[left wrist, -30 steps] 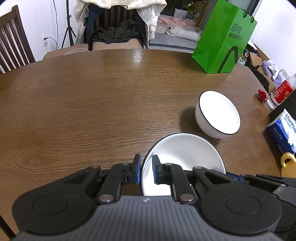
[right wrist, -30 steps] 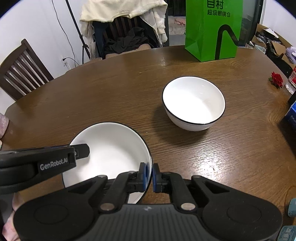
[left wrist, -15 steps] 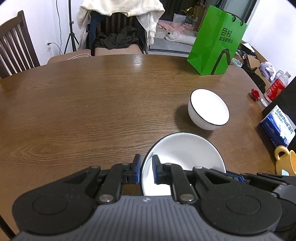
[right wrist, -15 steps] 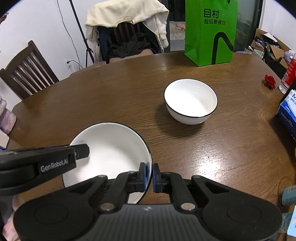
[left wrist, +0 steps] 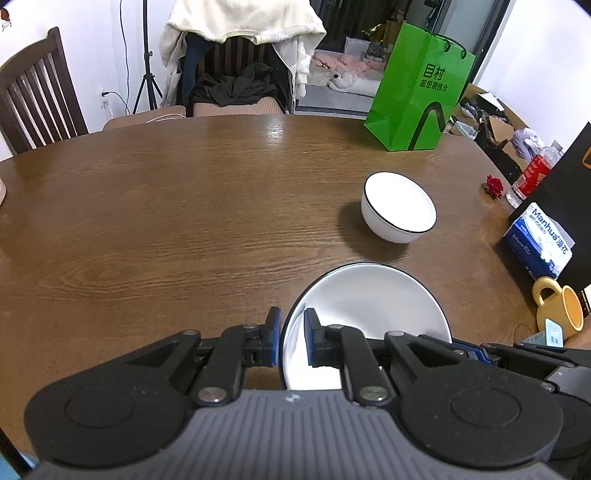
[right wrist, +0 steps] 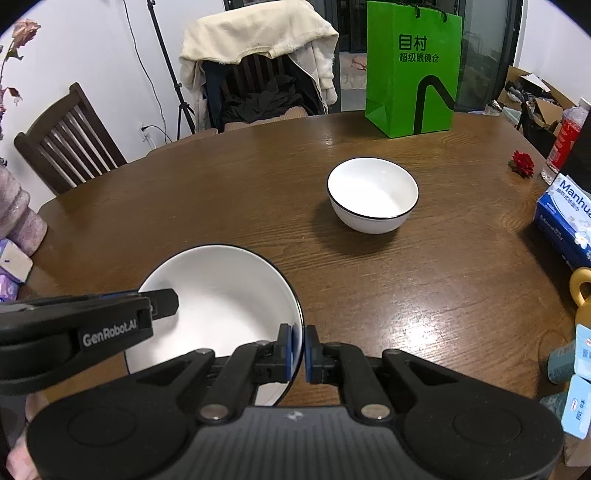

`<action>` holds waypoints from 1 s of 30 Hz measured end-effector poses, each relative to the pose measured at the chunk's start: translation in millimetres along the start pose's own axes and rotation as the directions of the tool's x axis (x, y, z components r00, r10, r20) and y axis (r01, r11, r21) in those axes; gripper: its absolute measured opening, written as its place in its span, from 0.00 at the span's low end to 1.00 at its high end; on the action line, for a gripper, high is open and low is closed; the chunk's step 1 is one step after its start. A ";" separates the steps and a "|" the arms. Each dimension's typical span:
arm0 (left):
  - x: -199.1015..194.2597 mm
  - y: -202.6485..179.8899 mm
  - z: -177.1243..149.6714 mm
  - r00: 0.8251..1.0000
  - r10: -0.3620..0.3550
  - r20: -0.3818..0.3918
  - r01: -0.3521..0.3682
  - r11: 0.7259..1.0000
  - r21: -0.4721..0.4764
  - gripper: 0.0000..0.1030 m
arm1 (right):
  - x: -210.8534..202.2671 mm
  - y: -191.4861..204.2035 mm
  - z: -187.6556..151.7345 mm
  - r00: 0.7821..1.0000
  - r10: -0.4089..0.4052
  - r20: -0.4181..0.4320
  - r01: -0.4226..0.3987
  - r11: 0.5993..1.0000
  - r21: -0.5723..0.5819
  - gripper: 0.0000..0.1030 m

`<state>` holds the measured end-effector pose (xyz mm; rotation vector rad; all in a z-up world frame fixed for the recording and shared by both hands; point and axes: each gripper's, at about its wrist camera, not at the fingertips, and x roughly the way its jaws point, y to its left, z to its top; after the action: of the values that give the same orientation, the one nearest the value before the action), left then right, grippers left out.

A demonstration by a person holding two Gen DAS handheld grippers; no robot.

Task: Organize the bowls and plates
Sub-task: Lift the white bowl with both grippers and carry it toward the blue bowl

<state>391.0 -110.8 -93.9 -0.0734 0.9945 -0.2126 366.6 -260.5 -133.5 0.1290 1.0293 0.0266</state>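
Wooden table (left wrist: 184, 221) carries a green bag (left wrist: 417, 92) at far right. Nearer, a second bowl (right wrist: 373, 195) rests on it. Both grippers (left (left wrist: 291, 332), right (right wrist: 298, 349)) clamp the near bowl (right wrist: 221, 295) by opposite rims.

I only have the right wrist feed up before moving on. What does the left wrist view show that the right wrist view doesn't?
Only the left wrist view: the left tongs shut on the held bowl's left rim, and the whole yellow mug.
Only the right wrist view: the right tongs shut on its right rim, a dried flower and a pink sleeve.
Both: the second bowl, green bag and tissue pack.
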 end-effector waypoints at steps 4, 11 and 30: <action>-11.3 -0.3 -8.6 1.000 0.000 0.008 0.000 1.000 -0.003 0.13 | -11.6 1.3 -10.0 1.000 0.003 0.006 -0.003 1.000 0.000 0.07; -29.3 0.7 -22.7 1.000 0.004 0.020 -0.004 1.000 -0.010 0.13 | -29.1 4.9 -25.8 1.000 0.011 0.014 -0.011 1.000 0.000 0.07; -78.3 -11.9 -60.0 0.997 0.017 0.071 -0.016 1.000 -0.006 0.13 | -73.1 8.7 -62.3 0.999 0.027 0.047 -0.026 0.999 -0.022 0.07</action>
<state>297.8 -103.8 -60.1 -0.0769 0.9242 -0.1911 275.9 -252.0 -101.8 0.1232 0.9802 0.0583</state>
